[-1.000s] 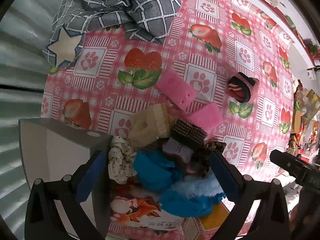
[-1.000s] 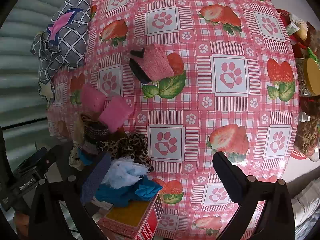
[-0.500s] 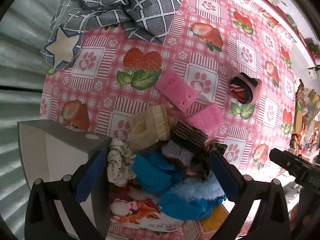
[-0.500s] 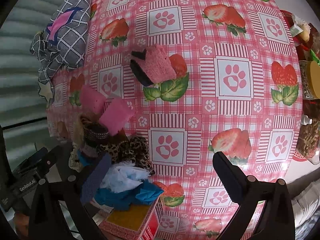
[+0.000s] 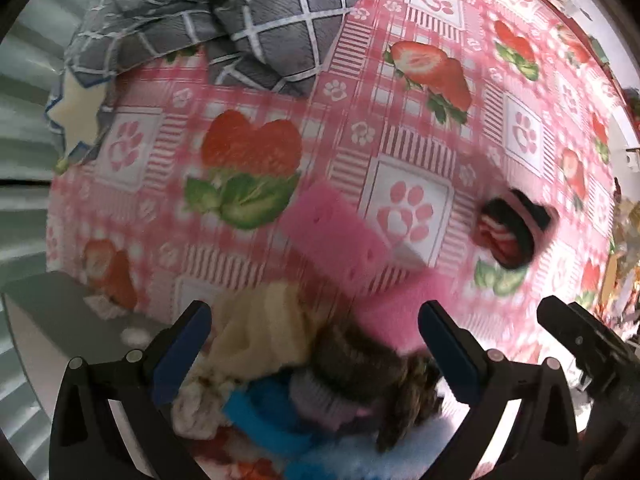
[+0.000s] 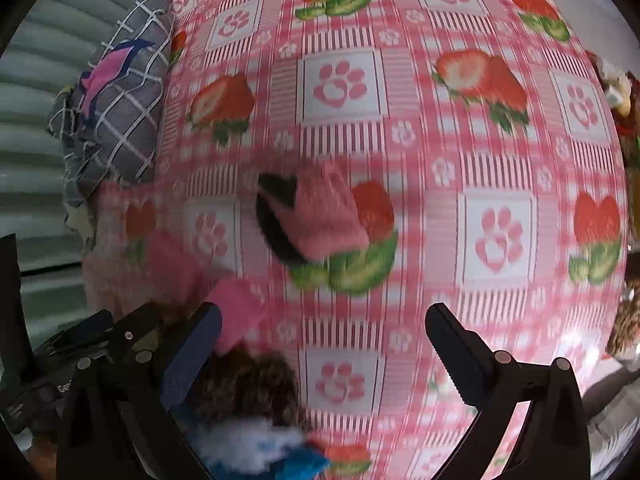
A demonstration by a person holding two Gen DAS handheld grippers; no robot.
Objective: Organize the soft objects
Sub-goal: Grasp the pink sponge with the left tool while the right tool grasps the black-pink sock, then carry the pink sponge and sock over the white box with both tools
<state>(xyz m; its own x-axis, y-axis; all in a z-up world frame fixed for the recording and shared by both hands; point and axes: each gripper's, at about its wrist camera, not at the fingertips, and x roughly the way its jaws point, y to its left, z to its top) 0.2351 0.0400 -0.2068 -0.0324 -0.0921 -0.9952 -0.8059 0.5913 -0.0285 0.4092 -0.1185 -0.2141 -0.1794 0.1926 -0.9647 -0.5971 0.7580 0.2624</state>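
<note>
The pink and black sock (image 6: 316,216) lies alone on the surface (image 6: 440,160), out in the middle of the strawberry cloth. In the right view it sits straight ahead of the right tool (image 6: 322,344), a little to the left of its middle line. Its long side runs slanted, from up-left to down-right, and the dark open end points up and left, away from the tool. In the left view the same sock (image 5: 512,232) is far off to the right, so the right tool looks like the nearer one.

The right tool is spread wide and holds nothing. To pinch the sock across its short side, I think it should go forward and turn a bit.

The left tool (image 5: 316,344) is spread wide too, with nothing in it. It hangs over the pile of soft things (image 5: 320,380), which is blurry. A flat pink sponge (image 5: 336,240) lies just past the pile, slanted the same way as the sock. A gray checked cloth (image 5: 224,20) is bunched up at the far left edge.
</note>
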